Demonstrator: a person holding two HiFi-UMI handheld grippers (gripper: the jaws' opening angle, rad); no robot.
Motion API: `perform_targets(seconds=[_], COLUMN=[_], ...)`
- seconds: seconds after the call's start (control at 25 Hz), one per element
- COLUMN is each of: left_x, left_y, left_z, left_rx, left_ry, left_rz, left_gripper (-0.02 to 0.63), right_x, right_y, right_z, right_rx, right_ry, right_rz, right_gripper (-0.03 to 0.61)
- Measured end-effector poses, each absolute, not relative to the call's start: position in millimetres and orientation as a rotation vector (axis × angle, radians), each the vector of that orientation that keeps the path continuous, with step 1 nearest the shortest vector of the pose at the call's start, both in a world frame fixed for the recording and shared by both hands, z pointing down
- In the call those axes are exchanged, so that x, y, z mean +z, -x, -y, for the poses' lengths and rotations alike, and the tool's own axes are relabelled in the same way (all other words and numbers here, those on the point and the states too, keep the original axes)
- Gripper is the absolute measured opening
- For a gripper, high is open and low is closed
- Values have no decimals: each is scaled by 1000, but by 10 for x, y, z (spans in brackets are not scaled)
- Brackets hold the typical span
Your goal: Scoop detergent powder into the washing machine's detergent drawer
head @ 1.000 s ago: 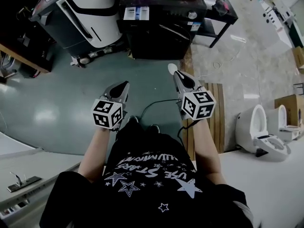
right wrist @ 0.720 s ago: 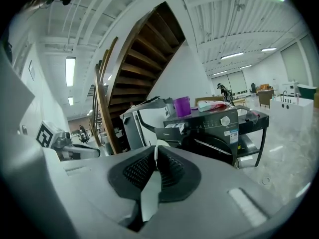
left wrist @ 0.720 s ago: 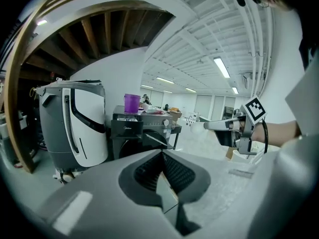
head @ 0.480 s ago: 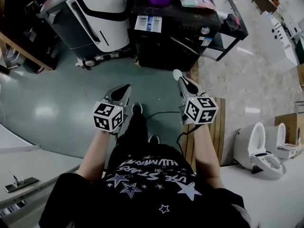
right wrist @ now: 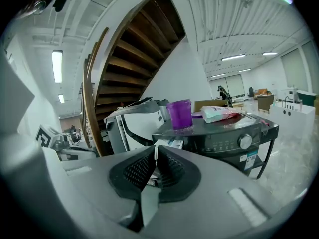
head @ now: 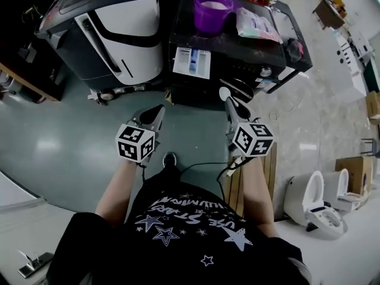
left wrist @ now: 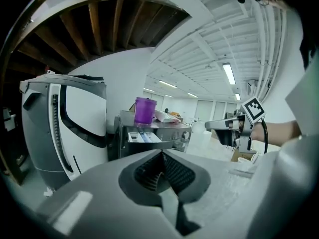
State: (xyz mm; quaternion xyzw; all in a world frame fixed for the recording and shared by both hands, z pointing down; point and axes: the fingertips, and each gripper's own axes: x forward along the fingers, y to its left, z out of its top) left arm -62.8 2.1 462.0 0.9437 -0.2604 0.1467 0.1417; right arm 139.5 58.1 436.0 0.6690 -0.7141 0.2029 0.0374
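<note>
A black washing machine (head: 237,52) stands ahead with its detergent drawer (head: 191,62) pulled open. On its top are a purple cup (head: 214,10) and a detergent bag (head: 256,25). My right gripper (head: 228,103) is shut on a thin white scoop (head: 224,92), short of the machine's front. My left gripper (head: 155,113) is shut with nothing in it, left of the right one and below the drawer in the head view. The left gripper view shows the cup (left wrist: 145,110) and drawer (left wrist: 144,137). The right gripper view shows the cup (right wrist: 180,113), bag (right wrist: 222,113) and drawer (right wrist: 167,144).
A large white and grey appliance (head: 119,28) stands left of the washing machine. Toilets (head: 309,203) and a cardboard box (head: 350,165) sit at the right. Wooden slats (head: 234,183) and a cable (head: 202,165) lie on the floor by my feet.
The washing machine has come closer and lower in the head view as the person stepped toward it. Both grippers stay shut and keep their spacing.
</note>
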Motion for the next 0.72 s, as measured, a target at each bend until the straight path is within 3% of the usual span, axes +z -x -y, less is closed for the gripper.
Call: perform_targets(seconds=[0.72], left_x=[4382], left_y=[330], left_z=[1567], left_rx=[368], left_ry=[-2776], left_rz=[611], left_gripper=[0], right_x=[3444], right_y=[-1921], right_z=[1049], right_rx=[467], right_ry=[-2222], right_rz=[2170], right_gripper=[35])
